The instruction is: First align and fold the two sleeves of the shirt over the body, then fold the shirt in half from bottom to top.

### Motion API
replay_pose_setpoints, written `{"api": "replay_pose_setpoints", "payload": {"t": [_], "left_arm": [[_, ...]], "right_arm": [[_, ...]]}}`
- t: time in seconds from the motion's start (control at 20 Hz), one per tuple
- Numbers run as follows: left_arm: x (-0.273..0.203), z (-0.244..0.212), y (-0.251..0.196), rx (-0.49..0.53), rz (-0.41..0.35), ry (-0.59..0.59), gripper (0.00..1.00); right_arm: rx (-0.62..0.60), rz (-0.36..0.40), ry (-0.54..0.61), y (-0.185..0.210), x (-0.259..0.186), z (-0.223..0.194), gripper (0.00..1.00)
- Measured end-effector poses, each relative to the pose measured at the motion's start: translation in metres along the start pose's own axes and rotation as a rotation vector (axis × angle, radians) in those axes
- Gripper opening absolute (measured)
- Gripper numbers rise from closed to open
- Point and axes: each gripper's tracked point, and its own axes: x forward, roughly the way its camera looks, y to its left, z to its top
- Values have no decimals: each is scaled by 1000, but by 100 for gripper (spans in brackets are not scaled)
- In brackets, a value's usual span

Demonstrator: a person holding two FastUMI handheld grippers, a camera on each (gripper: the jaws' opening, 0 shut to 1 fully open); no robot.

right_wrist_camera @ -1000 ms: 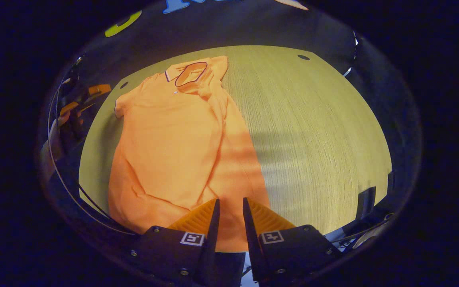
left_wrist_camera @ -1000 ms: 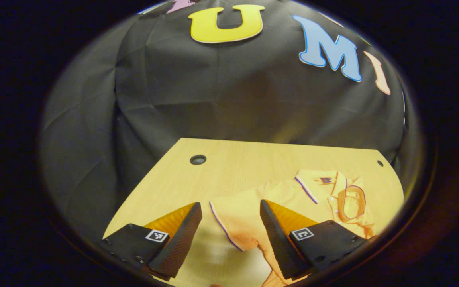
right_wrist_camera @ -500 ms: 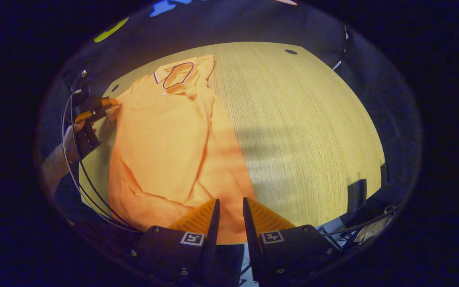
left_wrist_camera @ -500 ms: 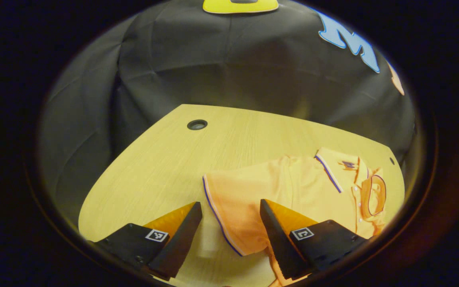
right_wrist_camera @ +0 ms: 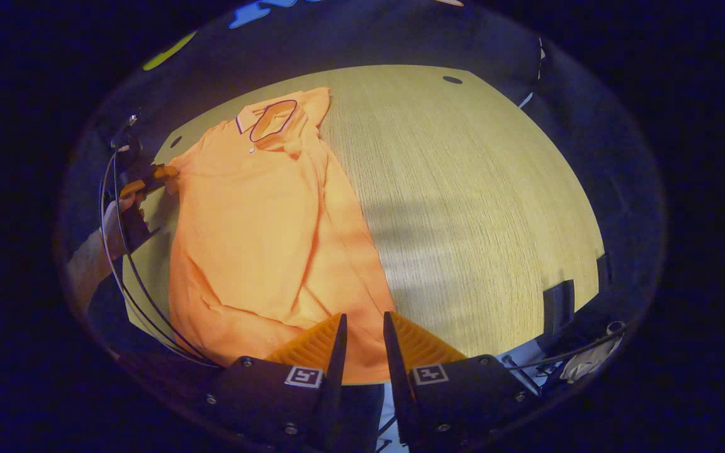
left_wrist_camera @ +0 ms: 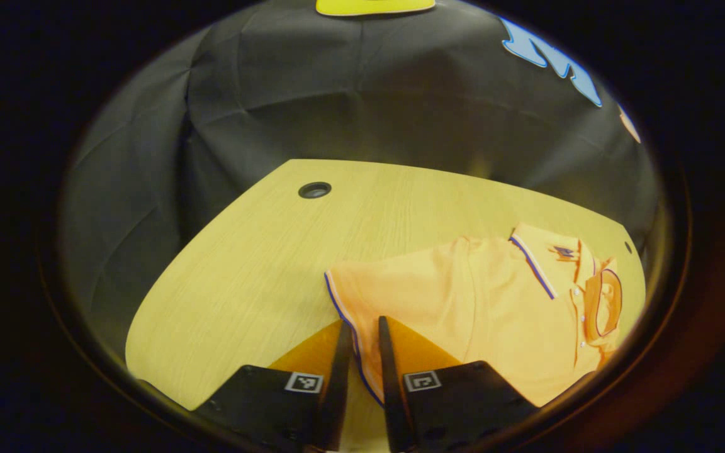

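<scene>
I'm pinching the sleeve hem, shirt lying flat on the counter.

My left hand-held gripper (left_wrist_camera: pixel 360 336) is closing narrowly on the orange shirt's (right_wrist_camera: pixel 262 220) left sleeve (left_wrist_camera: pixel 394 296) edge; my right hand-held gripper (right_wrist_camera: pixel 362 333) is hovering, nearly closed, over the bottom hem, counter (right_wrist_camera: pixel 476 201) beside.

Bare table (right_wrist_camera: pixel 476 189) is lying wide beside the shirt (right_wrist_camera: pixel 255 220) in the right gripper view; at the shirt's other side, the left gripper (right_wrist_camera: pixel 148 179) and its hand (right_wrist_camera: pixel 111 217) are crowding the narrow strip.

wall: black creased cloth (left_wrist_camera: pixel 362 100) | table: light wood (left_wrist_camera: pixel 262 264), round cable hole (left_wrist_camera: pixel 314 189)
</scene>
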Motion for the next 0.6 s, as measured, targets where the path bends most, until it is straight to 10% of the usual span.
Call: {"api": "replay_pose_setpoints", "payload": {"t": [0.1, 0.6], "left_arm": [[0, 1, -5, 13, 1, 2, 11], [-17, 33, -126, 200, -189, -81, 6]], "right_arm": [[3, -1, 0, -1, 0, -1, 37], [24, 9, -4, -5, 1, -2, 37]]}}
